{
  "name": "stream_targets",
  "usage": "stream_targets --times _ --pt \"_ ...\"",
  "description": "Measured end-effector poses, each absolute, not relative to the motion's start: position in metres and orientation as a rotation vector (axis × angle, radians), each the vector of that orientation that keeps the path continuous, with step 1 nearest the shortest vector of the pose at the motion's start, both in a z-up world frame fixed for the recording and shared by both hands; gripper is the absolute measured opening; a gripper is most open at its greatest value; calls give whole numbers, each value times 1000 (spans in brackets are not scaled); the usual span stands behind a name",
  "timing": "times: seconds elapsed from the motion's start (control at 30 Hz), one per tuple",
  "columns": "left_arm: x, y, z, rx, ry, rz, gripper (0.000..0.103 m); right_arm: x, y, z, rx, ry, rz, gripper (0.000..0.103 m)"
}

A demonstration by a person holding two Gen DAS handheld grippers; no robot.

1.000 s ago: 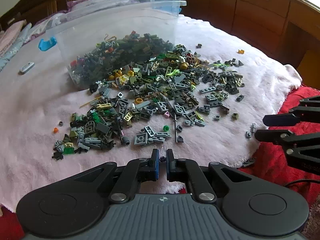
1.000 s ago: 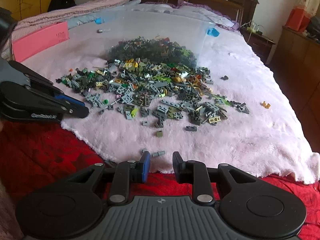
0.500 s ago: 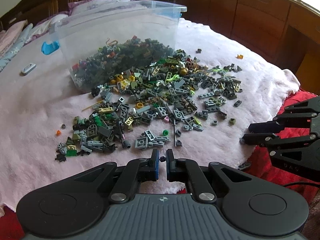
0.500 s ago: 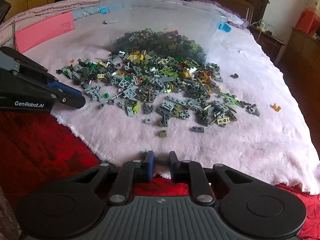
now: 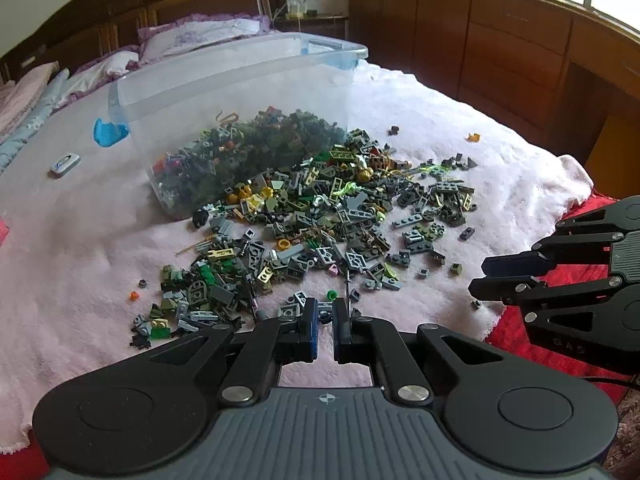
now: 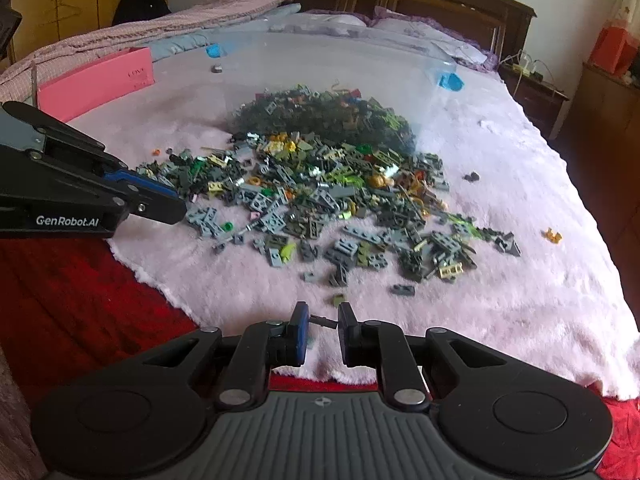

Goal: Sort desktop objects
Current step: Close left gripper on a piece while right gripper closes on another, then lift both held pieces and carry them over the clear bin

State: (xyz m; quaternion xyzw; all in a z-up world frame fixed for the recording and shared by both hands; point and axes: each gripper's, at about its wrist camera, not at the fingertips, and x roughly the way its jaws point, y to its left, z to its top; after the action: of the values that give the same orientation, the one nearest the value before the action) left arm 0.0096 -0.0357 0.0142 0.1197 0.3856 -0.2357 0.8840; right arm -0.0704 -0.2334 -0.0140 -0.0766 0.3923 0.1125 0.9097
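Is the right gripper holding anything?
Yes. The right gripper pinches a small dark pin by its two ends. The left gripper is shut on nothing.

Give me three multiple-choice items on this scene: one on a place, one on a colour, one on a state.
1. The pile of small bricks lies on: A a wooden floor; B a fluffy pink blanket; C a drawer.
2. The clear bin has a latch that is: A blue; B yellow; C black.
3. The clear bin is: A upright; B upside down; C tipped on its side.
Answers: B, the bricks spread over the blanket; A, the latch shows blue; C, its open mouth faces the pile.
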Motion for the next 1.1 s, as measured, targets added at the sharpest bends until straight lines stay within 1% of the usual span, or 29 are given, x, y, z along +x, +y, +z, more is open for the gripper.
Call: stream_targets --times 0.5,0.73,1.1 --pt "15 -30 25 227 782 -478 9 -63 -230 -5 -152 794 251 17" --pt "27 -31 38 215 740 -470 9 -49 -229 10 -119 772 257 17" --pt "59 -36 62 223 658 -451 9 -23 -222 40 -178 691 268 17"
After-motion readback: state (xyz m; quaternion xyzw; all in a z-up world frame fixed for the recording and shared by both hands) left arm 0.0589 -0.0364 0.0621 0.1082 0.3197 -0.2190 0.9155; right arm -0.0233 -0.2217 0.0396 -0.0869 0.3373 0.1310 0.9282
